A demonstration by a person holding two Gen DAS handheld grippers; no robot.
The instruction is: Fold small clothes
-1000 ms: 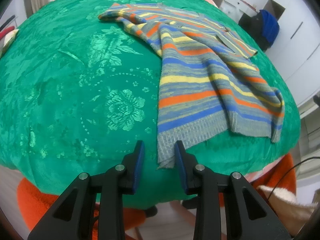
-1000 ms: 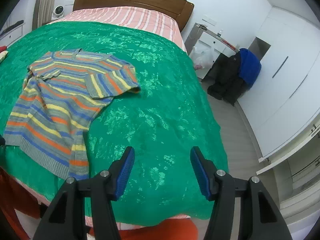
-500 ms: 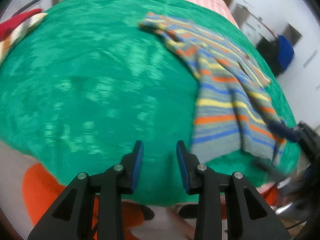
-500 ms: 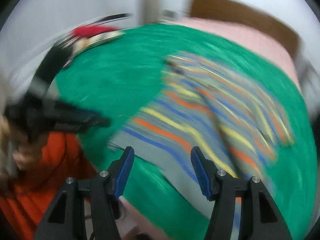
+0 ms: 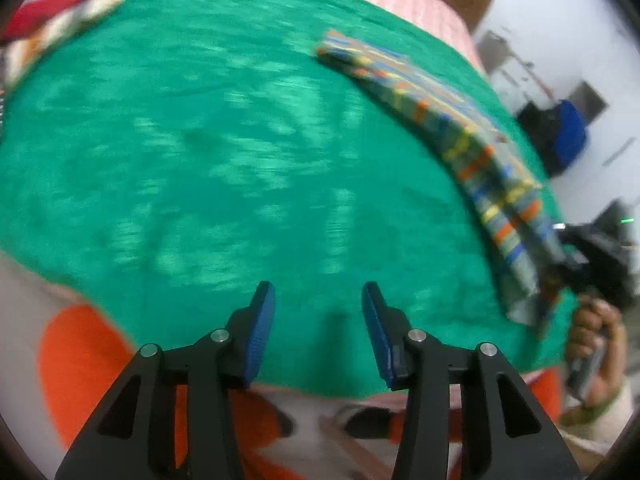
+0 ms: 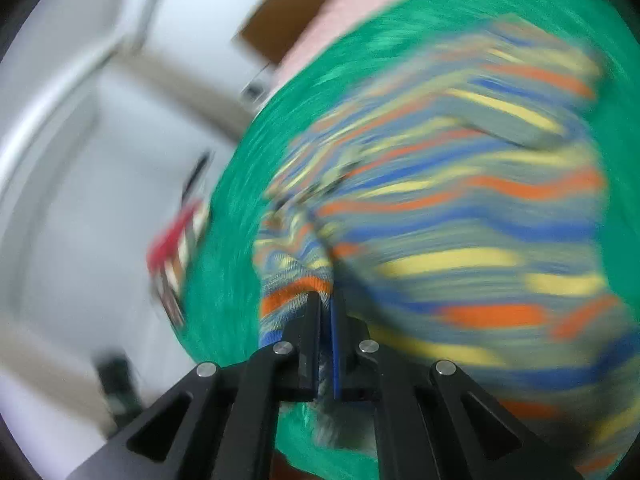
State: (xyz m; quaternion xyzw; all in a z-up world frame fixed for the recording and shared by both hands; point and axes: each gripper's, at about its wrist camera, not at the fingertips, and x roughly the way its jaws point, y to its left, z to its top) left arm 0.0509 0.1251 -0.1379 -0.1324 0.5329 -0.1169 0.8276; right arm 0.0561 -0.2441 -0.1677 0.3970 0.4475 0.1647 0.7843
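Right wrist view: right gripper [image 6: 326, 308] clamped on hem of striped knit sweater [image 6: 460, 200], lying on green bedspread [image 5: 200, 140]. Left gripper [image 5: 318, 308] jaws just been opening, nothing between.

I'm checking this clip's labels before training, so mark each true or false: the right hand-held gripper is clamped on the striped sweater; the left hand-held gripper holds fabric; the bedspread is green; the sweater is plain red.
1. The right hand-held gripper is clamped on the striped knit sweater. True.
2. The left hand-held gripper holds fabric. False: its jaws have just been opening and nothing is between them.
3. The patterned bedspread is green. True.
4. The sweater is plain red. False: it has blue, orange, yellow and grey stripes.
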